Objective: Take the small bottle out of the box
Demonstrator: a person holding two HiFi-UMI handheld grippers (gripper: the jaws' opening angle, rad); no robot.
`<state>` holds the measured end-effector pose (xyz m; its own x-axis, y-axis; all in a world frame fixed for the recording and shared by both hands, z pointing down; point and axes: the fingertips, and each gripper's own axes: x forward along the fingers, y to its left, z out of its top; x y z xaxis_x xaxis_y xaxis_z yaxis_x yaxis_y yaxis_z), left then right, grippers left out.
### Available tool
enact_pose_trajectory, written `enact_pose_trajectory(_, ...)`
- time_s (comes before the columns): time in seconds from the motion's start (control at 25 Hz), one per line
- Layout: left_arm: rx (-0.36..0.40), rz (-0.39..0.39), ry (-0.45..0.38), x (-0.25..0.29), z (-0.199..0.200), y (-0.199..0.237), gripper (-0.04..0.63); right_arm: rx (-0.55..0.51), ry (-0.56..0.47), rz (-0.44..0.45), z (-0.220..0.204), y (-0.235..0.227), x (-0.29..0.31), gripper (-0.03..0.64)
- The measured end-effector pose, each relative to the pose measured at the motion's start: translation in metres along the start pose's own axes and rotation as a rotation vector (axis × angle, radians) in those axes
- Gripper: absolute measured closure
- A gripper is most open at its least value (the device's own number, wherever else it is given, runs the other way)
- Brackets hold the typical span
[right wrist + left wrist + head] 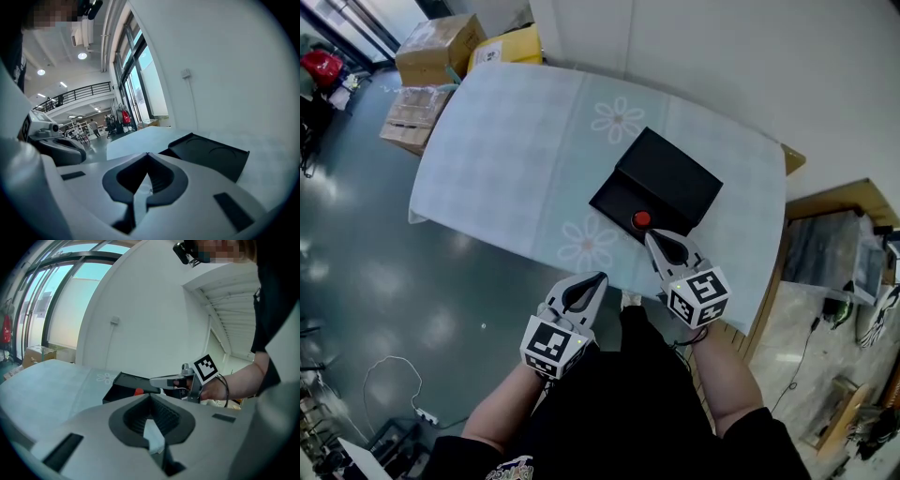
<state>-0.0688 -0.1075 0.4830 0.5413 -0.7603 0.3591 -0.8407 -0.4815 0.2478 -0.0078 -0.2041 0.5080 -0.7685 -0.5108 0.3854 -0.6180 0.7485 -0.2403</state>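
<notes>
Small bottle: only a round red cap shows; it sits in the near part of the open box, at the near right of the table.
Box: black and shallow, lying at an angle on the cloth.
Lid: black, raised open on the box's far side, so the bottle's top is uncovered.
Cardboard boxes: brown, on the floor beyond the table's far left corner.
Tablecloth: pale check with flower prints, covering the table.
Left gripper: off the table's near edge, well apart from the box; jaws closed tip to tip, nothing held.
Right gripper: tips just near of the red cap; jaws pressed together, empty.
</notes>
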Motion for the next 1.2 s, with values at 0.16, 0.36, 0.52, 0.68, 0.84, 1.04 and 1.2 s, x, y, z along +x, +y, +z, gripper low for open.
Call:
enact_pose_trajectory(0.16,-0.028,0.013,0.014,0.009,-0.006,0.0,0.566,-0.027,0.035,-0.005,-0.008,-0.012,0.008,0.592)
enact_pose_trajectory(0.36,-0.049,0.018,0.025,0.022,-0.01,-0.002,0.566,-0.033,0.066,0.012,-0.016,-0.024,0.017,0.543)
enact_pose_trajectory(0.52,-0.054,0.017,0.037,0.031,-0.013,-0.006,0.566,-0.053,0.09,0.029,-0.021,-0.03,0.023,0.503)
enact_pose_trajectory(0.68,-0.069,0.025,0.05,0.037,-0.017,-0.007,0.566,-0.164,0.138,0.051,-0.029,-0.029,0.034,0.449)
enact_pose_trajectory(0.84,-0.078,0.03,0.061,0.039,-0.021,-0.007,0.566,-0.289,0.178,0.069,-0.035,-0.028,0.045,0.433)
enact_pose_trajectory(1.04,-0.092,0.044,0.069,0.04,-0.024,-0.006,0.566,-0.315,0.194,0.086,-0.041,-0.03,0.053,0.426)
enact_pose_trajectory(1.2,-0.1,0.055,0.073,0.041,-0.027,0.0,0.566,-0.335,0.205,0.095,-0.048,-0.032,0.062,0.426)
